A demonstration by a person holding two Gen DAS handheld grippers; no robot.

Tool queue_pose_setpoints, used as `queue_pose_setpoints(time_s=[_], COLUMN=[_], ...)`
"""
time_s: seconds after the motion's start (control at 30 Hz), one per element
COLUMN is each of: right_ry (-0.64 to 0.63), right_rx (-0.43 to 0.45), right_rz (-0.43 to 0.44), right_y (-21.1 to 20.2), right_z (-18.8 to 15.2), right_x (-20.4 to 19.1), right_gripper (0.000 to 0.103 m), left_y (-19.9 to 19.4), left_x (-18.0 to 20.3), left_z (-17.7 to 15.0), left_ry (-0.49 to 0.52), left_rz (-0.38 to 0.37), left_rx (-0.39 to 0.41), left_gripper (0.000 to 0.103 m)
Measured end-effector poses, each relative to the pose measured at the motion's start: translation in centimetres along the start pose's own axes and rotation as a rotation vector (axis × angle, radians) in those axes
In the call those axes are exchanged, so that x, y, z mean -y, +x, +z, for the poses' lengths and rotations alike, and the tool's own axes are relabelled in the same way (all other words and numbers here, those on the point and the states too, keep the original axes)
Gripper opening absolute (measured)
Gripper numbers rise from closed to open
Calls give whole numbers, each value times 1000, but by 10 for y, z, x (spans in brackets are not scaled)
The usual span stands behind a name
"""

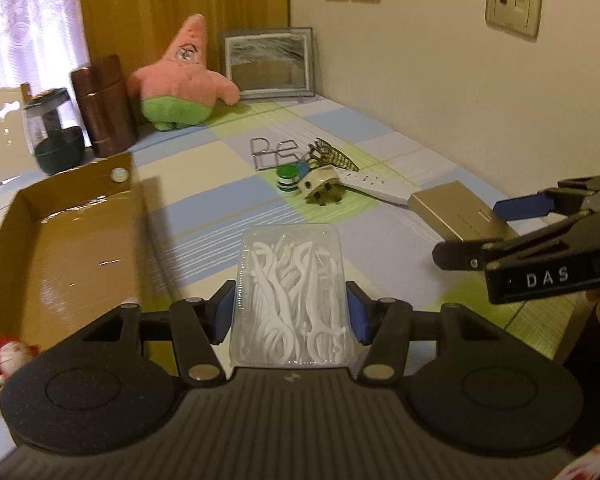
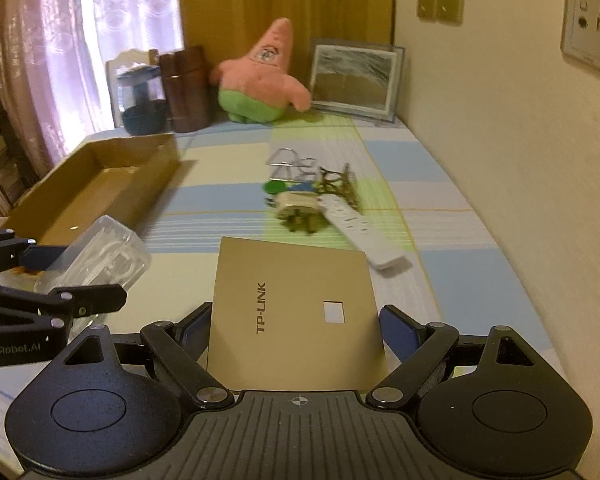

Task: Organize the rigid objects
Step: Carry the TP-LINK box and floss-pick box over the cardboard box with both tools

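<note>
Carrying 2 items at once looks like the step in hand: each tool is loaded and held above the worktop (image 2: 452, 216), with the cardboard tray (image 1: 52, 236) to the left as the likely destination.

The worktop wears a smooth checked cloth in pale blue, cream and green. The cardboard tray is a shallow, open brown box with a glossy floor that catches the light; a small red-and-white figure (image 1: 12, 354) sits at its near corner, too blurred to name.

The right tool (image 2: 296, 334) is clamped on the gold TP-LINK panel (image 2: 292, 312), a flat, hard, square plate with a matte metallic face and a small rectangular cutout; the blue pads press its 2 side edges, jaws set wide. The left tool (image 1: 291, 310) is clamped on the clear floss-pick box (image 1: 292, 292), a rigid transparent plastic case with rounded corners, packed with white picks, pads on its long sides.

The next move, I judge, calls for swinging both loads left over the tray, lowering them flat and spreading the jaws 1 tool at a time, so the slick box and thin plate do not collide.

Still lying mid-worktop: a slim white remote (image 2: 354, 228), a cream plug (image 1: 320, 188) with brass prongs, a green-capped spool (image 1: 288, 180), a wire puzzle (image 1: 272, 154) and a brassy hair clip (image 1: 334, 154).
</note>
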State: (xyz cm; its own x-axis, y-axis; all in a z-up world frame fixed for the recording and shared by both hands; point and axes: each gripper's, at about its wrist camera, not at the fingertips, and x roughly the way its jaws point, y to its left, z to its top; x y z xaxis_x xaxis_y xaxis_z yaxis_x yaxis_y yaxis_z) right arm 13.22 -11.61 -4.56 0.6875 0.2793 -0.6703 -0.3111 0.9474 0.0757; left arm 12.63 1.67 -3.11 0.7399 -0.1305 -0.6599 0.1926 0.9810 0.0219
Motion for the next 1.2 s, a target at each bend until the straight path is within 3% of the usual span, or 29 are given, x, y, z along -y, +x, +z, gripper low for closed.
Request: queue_pose_setpoints(time_s=[0.67,1.2], right_ry=[-171,-247], right_rx=[37,23], right_rz=[151,238], right_y=[-22,7], right_z=[-5,14], right_x=[-125,-184], right_gripper=[84,84], left_y=[-102,-110], left_x=[-83,-148], left_z=[-47,-50], left_ry=[-82,-168], left_rz=[141,237], left_rx=[27,32], left_gripper=[51,51])
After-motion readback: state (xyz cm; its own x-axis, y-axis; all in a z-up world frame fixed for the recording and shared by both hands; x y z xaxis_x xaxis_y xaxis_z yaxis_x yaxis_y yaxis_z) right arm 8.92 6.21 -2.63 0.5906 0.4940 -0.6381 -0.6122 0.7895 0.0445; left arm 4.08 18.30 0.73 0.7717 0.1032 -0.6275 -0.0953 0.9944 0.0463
